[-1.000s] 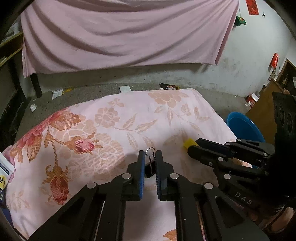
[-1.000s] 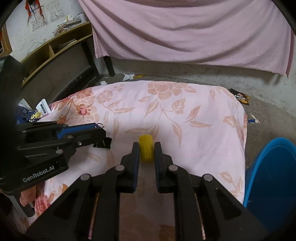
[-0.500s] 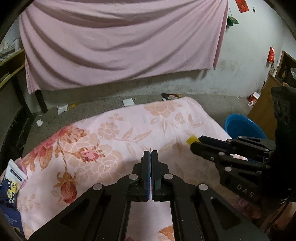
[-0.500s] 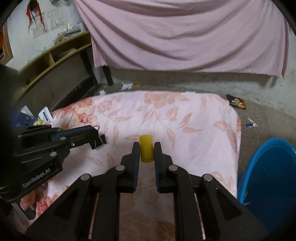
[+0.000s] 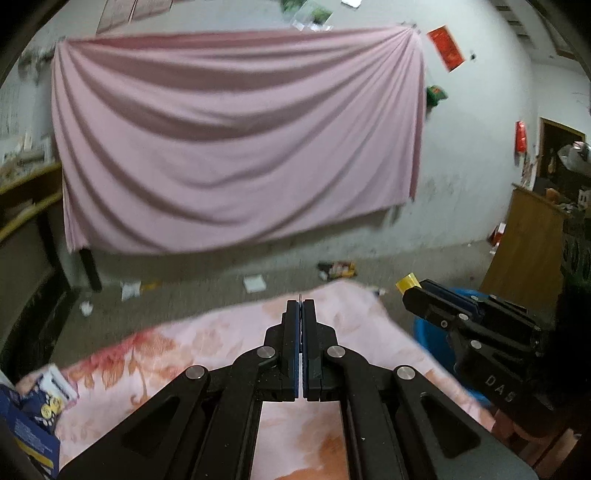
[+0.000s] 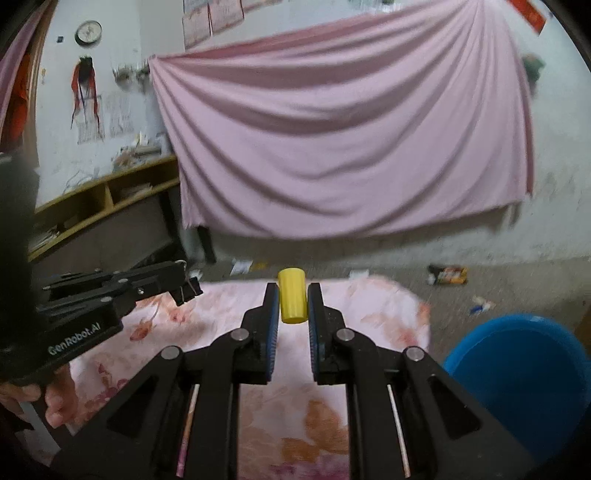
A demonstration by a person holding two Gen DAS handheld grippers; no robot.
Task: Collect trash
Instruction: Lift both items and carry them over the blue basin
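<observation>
- While viewed from the right wrist camera: left gripper (image 6: 181, 282) pressed together on a black binder clip (image 6: 191, 290), clip body sticking out past the fingertips, wire handle poking up behind.
- From the left wrist camera: same jaws fully closed, pads touching, only a thin wire tip of the clip visible above them.
- Right gripper (image 6: 292, 295) pinching a yellow cylinder (image 6: 292, 301); cylinder upright between the blue pads, top end above the fingertips, bottom end hanging free over the counter.
- Jaws narrow but not fully closed, held apart by the cylinder's width.
- Both grippers up in the air above the counter (image 6: 369, 306), neither touching it, both aimed toward the far wall.
- Counter covered with a pink floral cloth; nothing else visible on the bare middle part.
- Blue basin (image 6: 517, 369) on the floor just beside the counter's right edge, below and right of the right gripper; inside looks empty as far as visible.
- Person's hand (image 6: 51, 398) gripping the left gripper's handle, bottom left of the right wrist view.
- Blue printed box (image 5: 26, 424) at the counter's left edge, partly cut off.
- Loose litter on the grey floor beyond the counter: snack wrapper (image 6: 447, 275), white paper scrap (image 5: 255, 283), a few smaller bits.
- Large pink sheet (image 5: 236, 147) hung across the back wall.
- Wooden shelf (image 6: 110, 195) along the left wall, wall clock (image 6: 88, 32) above, wooden cabinet (image 5: 524, 243) at right.
- Motion blur on background and cloth.
</observation>
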